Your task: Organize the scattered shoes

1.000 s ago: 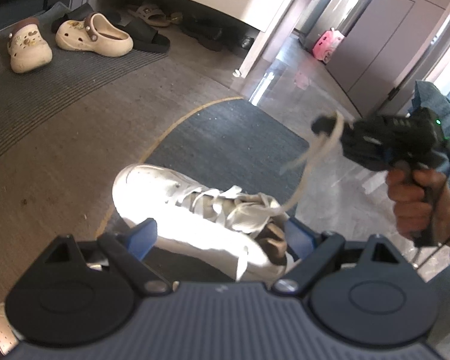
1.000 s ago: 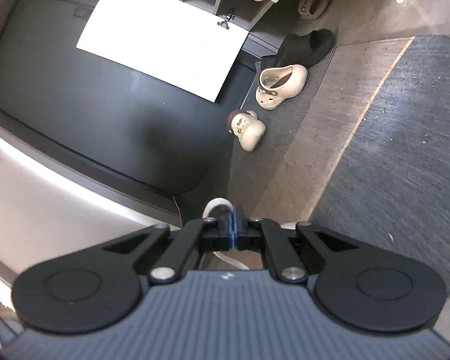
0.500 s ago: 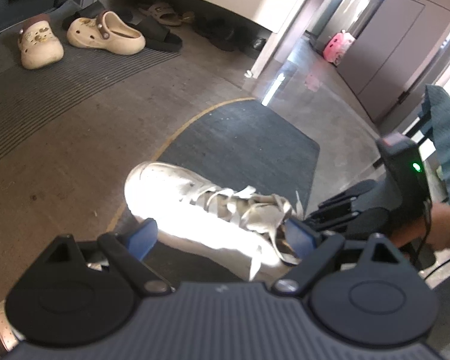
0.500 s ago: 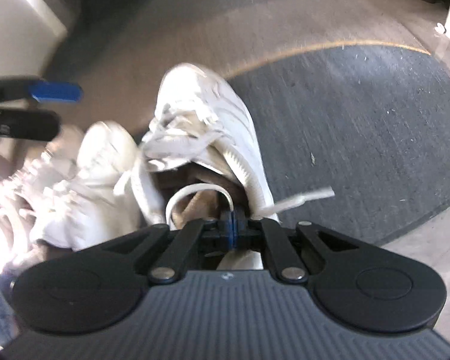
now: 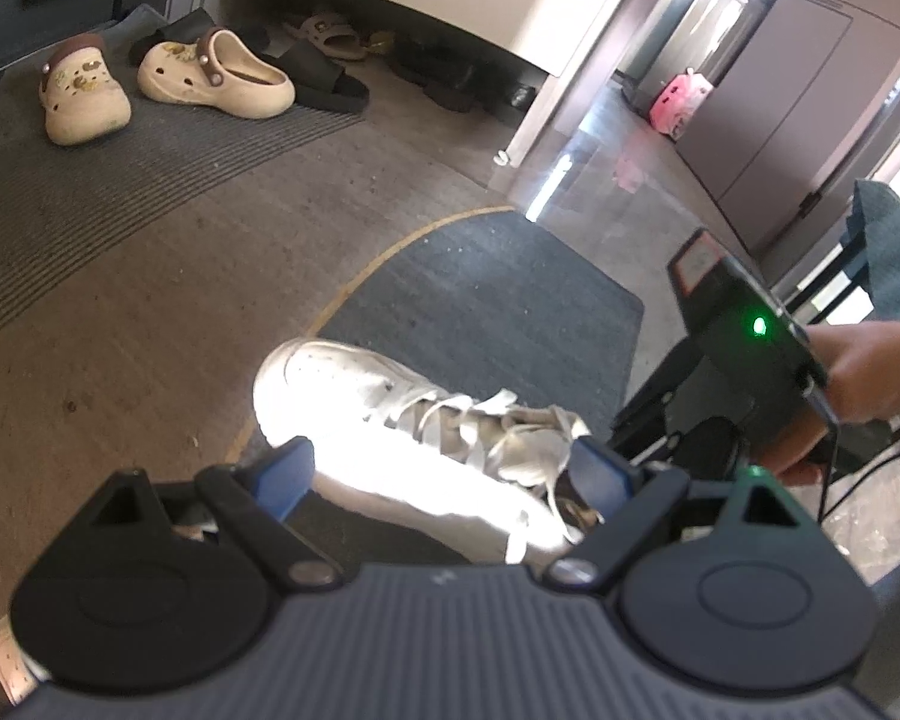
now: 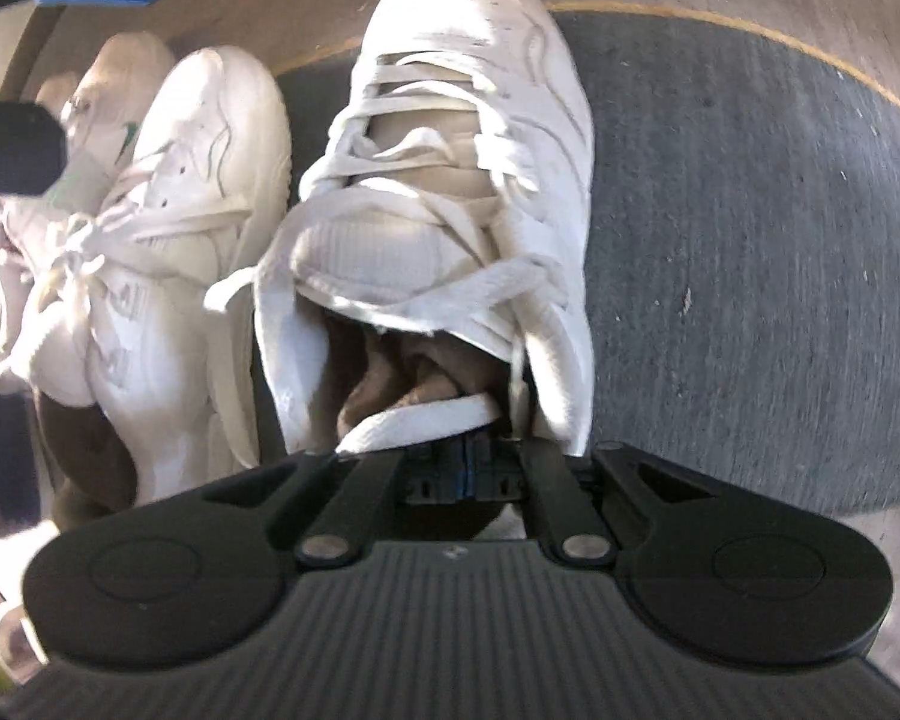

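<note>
On the dark doormat point(image 6: 750, 228), which serves as landmark, the white sneaker point(image 6: 468, 138) stands with its toe at the mat's yellow-edged far border and its heel toward both grippers. Left of it, off the mat's edge, lie two more white sneakers point(image 6: 192, 192) packed side by side. Far beyond the mat, by the cabinet, a pair of beige clogs point(image 5: 210, 78) and dark slides point(image 5: 324, 75) wait in a loose row.

The left gripper point(image 5: 444, 474) hovers low over the mat's near edge, angled down, its blue fingers point(image 5: 282, 474) spread wide to either side of the sneaker's middle without pressing it. Right of it, the right gripper point(image 6: 465, 468) points straight down over the heel opening, the person's hand point(image 5: 858, 372) wrapped round its handle above. Its fingers are pinched together on the lace end point(image 6: 414, 420), which lies across the shoe's collar.

The step in hand looks like tucking the loose lace into the shoe so it does not trail. To do it well, the lace should go deep into the opening, past the crumpled brown lining, before the fingers part; letting go too high would let the flat lace spring back out. The left gripper may then close across the shoe's sides.
</note>
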